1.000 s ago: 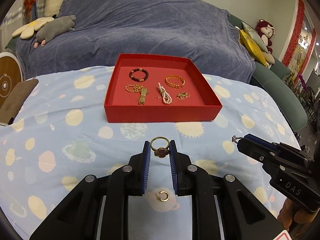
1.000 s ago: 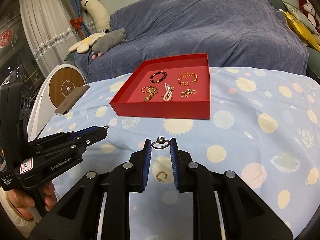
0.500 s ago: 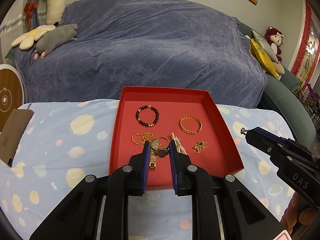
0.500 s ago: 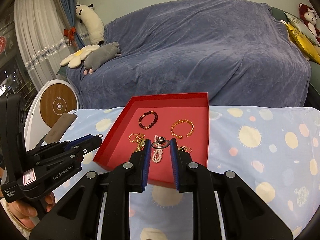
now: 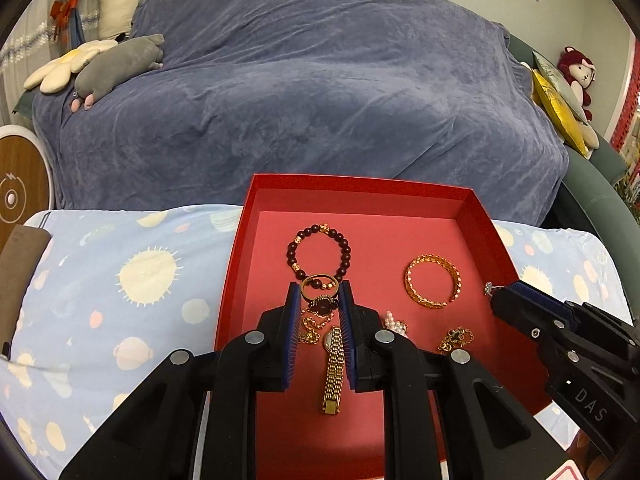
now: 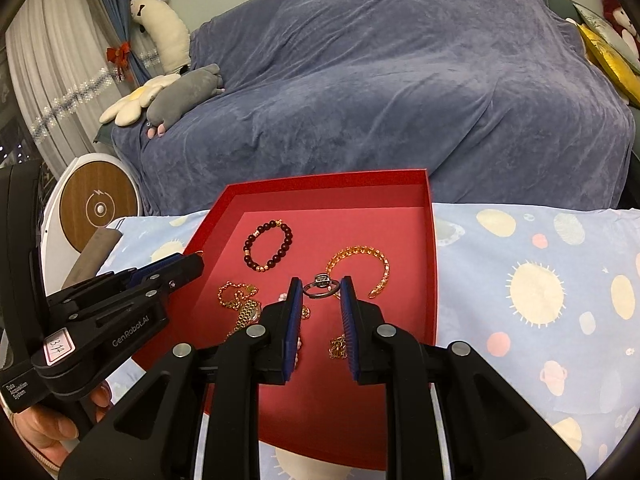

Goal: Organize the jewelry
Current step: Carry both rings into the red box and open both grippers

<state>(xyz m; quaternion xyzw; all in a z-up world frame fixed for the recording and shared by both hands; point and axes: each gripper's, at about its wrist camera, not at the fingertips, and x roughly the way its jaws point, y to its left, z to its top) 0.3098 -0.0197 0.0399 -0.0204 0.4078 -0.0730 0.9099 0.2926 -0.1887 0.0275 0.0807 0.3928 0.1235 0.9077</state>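
My left gripper (image 5: 319,294) is shut on a gold ring with a dark red stone (image 5: 320,294) and holds it over the red tray (image 5: 360,192), above the dark bead bracelet (image 5: 319,249) and gold watch (image 5: 334,364). My right gripper (image 6: 320,287) is shut on a silver ring (image 6: 319,286) and holds it over the same tray (image 6: 430,264), beside the gold bangle (image 6: 360,258). The right gripper also shows at the right of the left wrist view (image 5: 494,290). The left gripper also shows at the left of the right wrist view (image 6: 192,262).
The tray also holds a gold chain (image 6: 234,294), a pearl piece (image 5: 394,324) and a small gold piece (image 5: 454,338). It sits on a light-blue spotted cloth (image 5: 120,280). A blue-covered sofa (image 5: 300,92) stands behind. A brown pouch (image 5: 18,272) lies at the left.
Both grippers have carried their rings forward from the cloth to over the tray. A small gold earring seen on the cloth earlier is out of view.
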